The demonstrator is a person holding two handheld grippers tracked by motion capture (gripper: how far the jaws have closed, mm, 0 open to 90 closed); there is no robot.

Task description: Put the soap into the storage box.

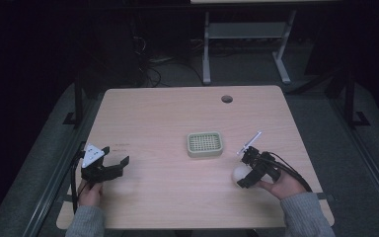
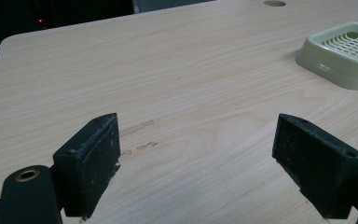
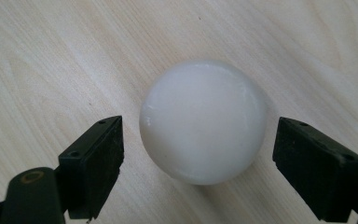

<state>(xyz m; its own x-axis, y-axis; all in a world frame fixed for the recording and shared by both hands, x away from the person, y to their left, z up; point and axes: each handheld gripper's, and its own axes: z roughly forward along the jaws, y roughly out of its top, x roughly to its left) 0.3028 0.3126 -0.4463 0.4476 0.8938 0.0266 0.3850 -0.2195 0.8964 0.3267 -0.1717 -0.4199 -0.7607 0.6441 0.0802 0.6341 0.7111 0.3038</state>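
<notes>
A round white soap bar (image 3: 203, 122) lies on the light wooden table (image 1: 168, 113), at its right front (image 1: 238, 174). My right gripper (image 3: 198, 158) is open around it, one jaw on each side with a gap to the soap; from above the same gripper (image 1: 245, 169) points down at it. A pale green slotted soap dish (image 1: 204, 143) sits near the table's middle, also at the upper right in the left gripper view (image 2: 342, 53). My left gripper (image 1: 114, 163) rests at the left front, open over bare wood (image 2: 196, 161).
A round cable hole (image 1: 227, 98) is in the table's far right part. Faint smudges (image 2: 140, 135) mark the wood ahead of the left gripper. Beyond the table stand a metal desk frame (image 1: 246, 44) and cables on a dark floor.
</notes>
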